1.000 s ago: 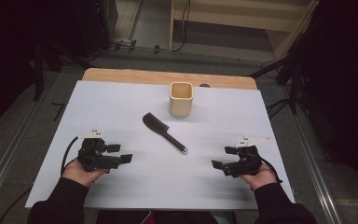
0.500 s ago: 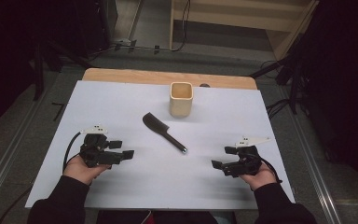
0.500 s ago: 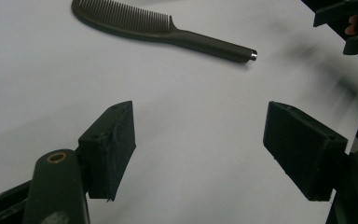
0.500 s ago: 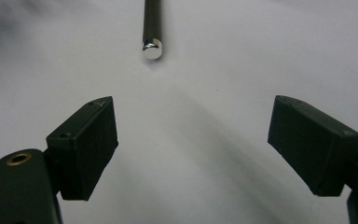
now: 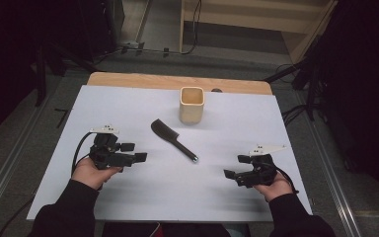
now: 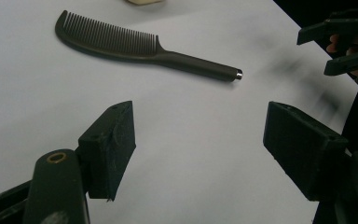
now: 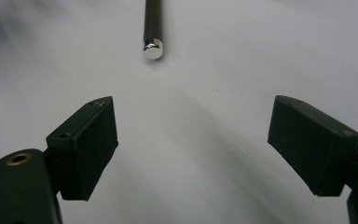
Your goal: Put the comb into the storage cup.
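Observation:
A black comb (image 5: 172,140) lies on the white table sheet (image 5: 128,103), teeth end toward the far left and handle toward the near right. In the left gripper view the comb (image 6: 121,44) lies ahead of my open left gripper (image 6: 200,126), apart from it. In the high view my left gripper (image 5: 134,152) rests left of the comb, held in a hand. My right gripper (image 5: 236,166) is open at the near right. In the right gripper view the comb's metal-capped handle end (image 7: 152,48) sits just beyond my right gripper (image 7: 193,126). Neither holds anything.
A tan square cup (image 5: 192,104) stands upright beyond the comb, near the sheet's far edge. A wooden table strip (image 5: 128,79) shows behind the sheet. Dark floor and cables surround the table. The other gripper (image 6: 340,42) appears at the top right of the left gripper view.
My left gripper has shifted a little forward and right, toward the comb. The right gripper, comb and cup have stayed put.

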Demonstrator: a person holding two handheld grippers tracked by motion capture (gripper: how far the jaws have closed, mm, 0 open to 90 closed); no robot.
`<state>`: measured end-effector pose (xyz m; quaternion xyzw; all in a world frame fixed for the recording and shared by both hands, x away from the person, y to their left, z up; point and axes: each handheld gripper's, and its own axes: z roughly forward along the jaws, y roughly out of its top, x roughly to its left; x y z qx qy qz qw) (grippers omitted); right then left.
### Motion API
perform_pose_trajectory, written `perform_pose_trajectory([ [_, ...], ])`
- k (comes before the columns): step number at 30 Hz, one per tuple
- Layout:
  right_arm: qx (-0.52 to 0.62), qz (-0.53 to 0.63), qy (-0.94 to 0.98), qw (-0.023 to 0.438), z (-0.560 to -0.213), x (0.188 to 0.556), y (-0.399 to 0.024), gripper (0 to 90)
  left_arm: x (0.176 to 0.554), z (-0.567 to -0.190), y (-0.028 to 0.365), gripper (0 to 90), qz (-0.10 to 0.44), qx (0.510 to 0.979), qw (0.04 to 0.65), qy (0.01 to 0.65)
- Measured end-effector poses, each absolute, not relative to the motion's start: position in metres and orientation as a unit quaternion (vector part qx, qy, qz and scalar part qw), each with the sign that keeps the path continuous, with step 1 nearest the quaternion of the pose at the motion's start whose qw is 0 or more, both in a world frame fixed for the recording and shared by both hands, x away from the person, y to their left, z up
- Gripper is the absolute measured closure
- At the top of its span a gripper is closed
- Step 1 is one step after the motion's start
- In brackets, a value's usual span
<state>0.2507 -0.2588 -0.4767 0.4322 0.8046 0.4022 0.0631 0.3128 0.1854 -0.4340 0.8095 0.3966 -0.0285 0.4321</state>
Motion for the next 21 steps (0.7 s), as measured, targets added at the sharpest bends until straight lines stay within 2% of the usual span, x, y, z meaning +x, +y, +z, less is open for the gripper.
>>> perform_pose_trajectory([
  [21,0.43,0.4,0.807,0.065,-0.477,0.251,-0.258,14.0,0.333,-0.43,0.161,25.8,-0.027,0.819,0.424,0.385],
])
